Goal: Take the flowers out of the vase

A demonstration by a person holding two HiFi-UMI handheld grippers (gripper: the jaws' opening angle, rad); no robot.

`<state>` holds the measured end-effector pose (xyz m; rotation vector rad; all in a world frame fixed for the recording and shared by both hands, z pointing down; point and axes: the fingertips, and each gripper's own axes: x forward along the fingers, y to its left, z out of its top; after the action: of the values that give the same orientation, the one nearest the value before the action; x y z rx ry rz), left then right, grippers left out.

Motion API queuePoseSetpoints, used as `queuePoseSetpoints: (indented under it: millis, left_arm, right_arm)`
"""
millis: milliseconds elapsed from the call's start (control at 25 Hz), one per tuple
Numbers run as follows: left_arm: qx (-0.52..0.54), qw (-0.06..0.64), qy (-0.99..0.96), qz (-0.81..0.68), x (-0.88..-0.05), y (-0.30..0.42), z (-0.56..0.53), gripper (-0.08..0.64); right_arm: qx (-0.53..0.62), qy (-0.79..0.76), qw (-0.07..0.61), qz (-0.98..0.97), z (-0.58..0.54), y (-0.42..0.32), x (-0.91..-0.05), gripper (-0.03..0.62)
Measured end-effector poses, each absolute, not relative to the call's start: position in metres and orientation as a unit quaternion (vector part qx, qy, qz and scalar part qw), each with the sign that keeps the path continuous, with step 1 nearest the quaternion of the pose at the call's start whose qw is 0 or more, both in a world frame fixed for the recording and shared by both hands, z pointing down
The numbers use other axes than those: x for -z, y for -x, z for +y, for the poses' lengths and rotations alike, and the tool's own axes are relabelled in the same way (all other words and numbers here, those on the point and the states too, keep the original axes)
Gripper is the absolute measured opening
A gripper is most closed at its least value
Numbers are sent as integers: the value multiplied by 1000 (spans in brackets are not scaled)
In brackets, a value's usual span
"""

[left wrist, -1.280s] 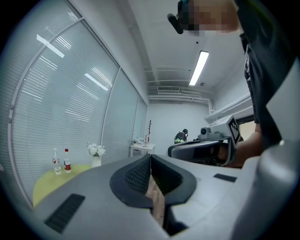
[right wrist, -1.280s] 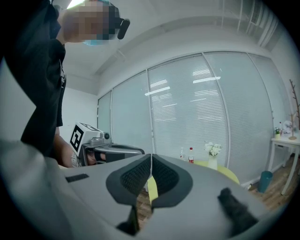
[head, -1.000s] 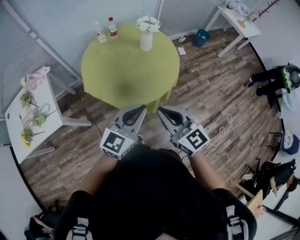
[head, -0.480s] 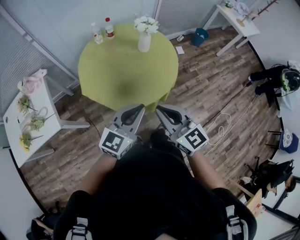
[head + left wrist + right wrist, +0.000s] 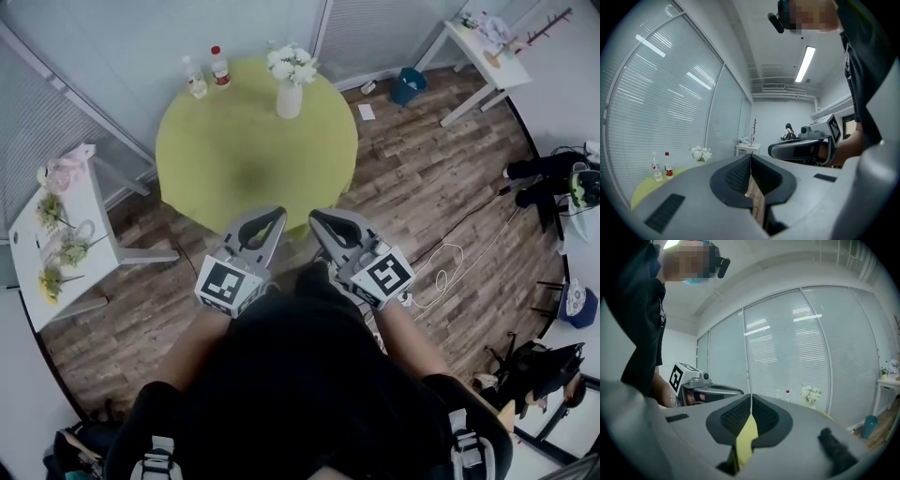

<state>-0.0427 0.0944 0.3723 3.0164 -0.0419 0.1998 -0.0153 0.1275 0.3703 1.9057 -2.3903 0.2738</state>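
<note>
Round green table (image 5: 234,159) on wood floor (image 5: 422,187) bears flowers (image 5: 292,64) in a vase (image 5: 289,99) — left claw (image 5: 271,215) and right claw (image 5: 319,217) both closed.

Looks along the right gripper (image 5: 751,397), fingers (image 5: 733,417) pressed together on nothing. Catches the left gripper (image 5: 736,391) at the left, marker cube (image 5: 680,376) on it. Finds white flowers (image 5: 811,393) in a vase (image 5: 811,403) on the green desk (image 5: 825,414) ahead, two bottles (image 5: 787,394) near them, window blinds (image 5: 787,348) behind, a blue bin (image 5: 869,426) at the far right.
</note>
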Motion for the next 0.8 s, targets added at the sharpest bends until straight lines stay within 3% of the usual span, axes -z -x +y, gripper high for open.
queuePoseSetpoints:
  millis: [800]
  left_arm:
    - [-71, 44, -992, -89, -360, -80, 74, 14]
  right_arm:
    - [-86, -567, 16, -819, 105, -116, -364, 20]
